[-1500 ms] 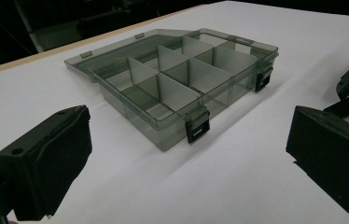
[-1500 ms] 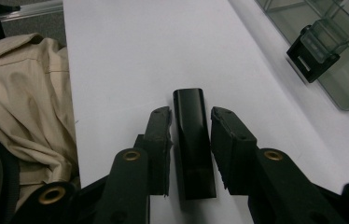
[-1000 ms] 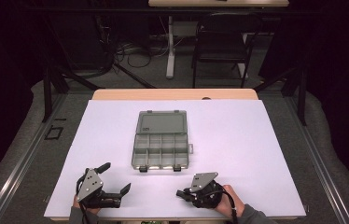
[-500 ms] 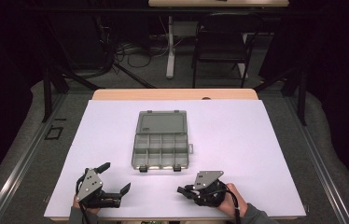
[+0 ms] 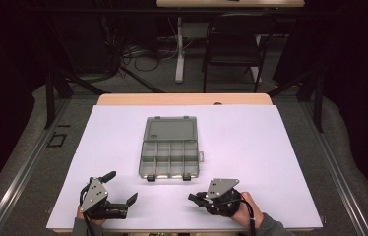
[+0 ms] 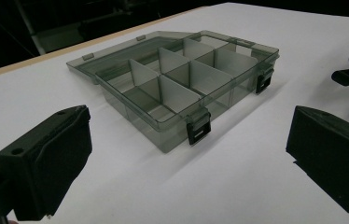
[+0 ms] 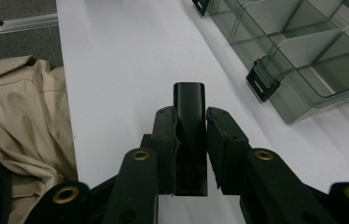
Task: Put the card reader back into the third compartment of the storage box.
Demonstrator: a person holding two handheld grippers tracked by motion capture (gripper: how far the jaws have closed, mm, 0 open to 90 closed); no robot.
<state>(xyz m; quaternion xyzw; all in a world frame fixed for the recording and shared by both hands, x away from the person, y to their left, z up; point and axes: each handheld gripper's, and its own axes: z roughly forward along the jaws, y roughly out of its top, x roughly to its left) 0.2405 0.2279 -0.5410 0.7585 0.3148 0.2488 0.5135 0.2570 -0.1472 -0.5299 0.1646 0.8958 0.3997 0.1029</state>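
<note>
Looking down from the high view, the smoky grey transparent plastic compartment box lies open in the middle of the white table sheet, lid folded away from the person, while the left gripper rests near the front edge with jaws spread wide and empty, and the right gripper lies well apart from it, jaws together. From the left gripper view, the box sits beyond the two parted black jaws, nothing between them. From the right gripper view, the jaws are pressed together around a black bar of the gripper itself, the box's front latch just ahead to one side and a tan sleeve beside the sheet.

No readable text, label or sign anywhere.
</note>
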